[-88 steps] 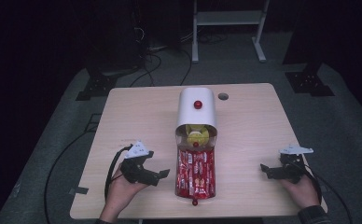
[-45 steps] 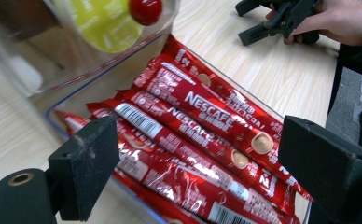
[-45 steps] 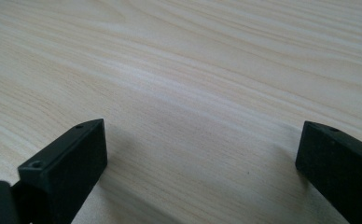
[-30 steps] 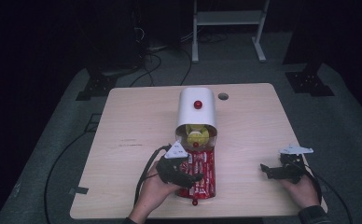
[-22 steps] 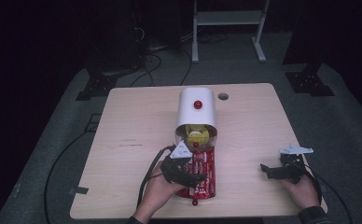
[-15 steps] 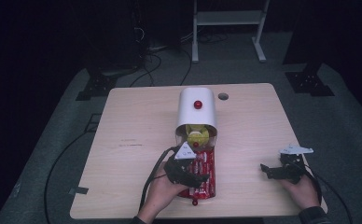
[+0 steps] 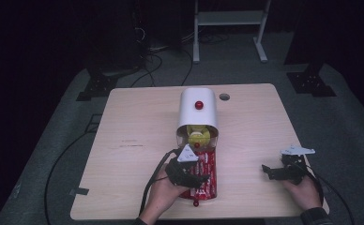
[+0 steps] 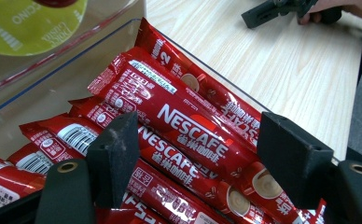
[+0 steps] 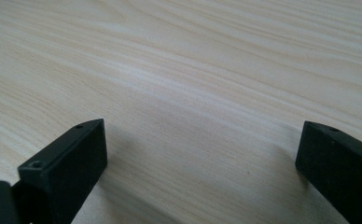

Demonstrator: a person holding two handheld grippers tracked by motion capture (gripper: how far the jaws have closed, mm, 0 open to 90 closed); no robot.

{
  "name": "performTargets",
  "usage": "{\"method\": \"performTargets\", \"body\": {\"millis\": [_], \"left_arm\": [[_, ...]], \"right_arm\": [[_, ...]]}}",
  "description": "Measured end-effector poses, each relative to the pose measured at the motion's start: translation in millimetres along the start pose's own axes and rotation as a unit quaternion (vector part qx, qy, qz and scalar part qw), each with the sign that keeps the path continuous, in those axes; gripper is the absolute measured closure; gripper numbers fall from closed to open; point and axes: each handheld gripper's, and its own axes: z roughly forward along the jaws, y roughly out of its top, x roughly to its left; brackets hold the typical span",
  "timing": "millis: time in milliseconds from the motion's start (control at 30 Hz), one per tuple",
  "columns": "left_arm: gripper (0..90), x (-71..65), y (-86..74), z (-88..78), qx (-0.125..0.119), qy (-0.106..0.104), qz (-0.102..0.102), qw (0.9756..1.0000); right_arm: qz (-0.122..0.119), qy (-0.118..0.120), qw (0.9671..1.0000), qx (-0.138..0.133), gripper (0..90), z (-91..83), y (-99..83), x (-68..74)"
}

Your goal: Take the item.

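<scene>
Left gripper [image 8: 195,154] has moved over the clear tray [image 8: 53,88]; its jaws, closing, straddle one coffee stick [image 8: 179,126] ungripped. Neighbouring sticks may snag. Right gripper [image 9: 200,154] open.

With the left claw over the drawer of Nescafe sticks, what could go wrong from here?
1. The left claw, its jaws just closing, straddles several overlapping Nescafe sticks; it may pinch two or more, or crease a sachet.
2. The sticks lie loosely piled against the clear drawer wall; lifting one could drag neighbours over the edge onto the table.
3. The right claw rests apart, so nothing steadies the drawer.
</scene>
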Motion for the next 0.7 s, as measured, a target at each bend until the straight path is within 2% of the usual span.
{"method": "performTargets", "body": {"millis": [300,467,533,700], "left_arm": [[48.7,-0.1,-1.0,-2.6,0.01,0.002,0.001,0.9999],[62.8,0.5,-1.0,-4.8,0.011,-0.009,-0.005,0.9999],[69.1,0.7,-1.0,-6.1,0.011,-0.015,0.002,0.9998],[80.5,0.1,-0.7,-5.8,0.016,-0.028,0.002,0.9995]], "right_arm": [[0.0,0.0,1.0,0.0,1.4,0.0,0.0,0.0],[0.0,0.0,1.0,0.0,1.4,0.0,0.0,0.0],[0.0,0.0,1.0,0.0,1.4,0.0,0.0,0.0],[0.0,0.0,1.0,0.0,1.4,0.0,0.0,0.0]]}}
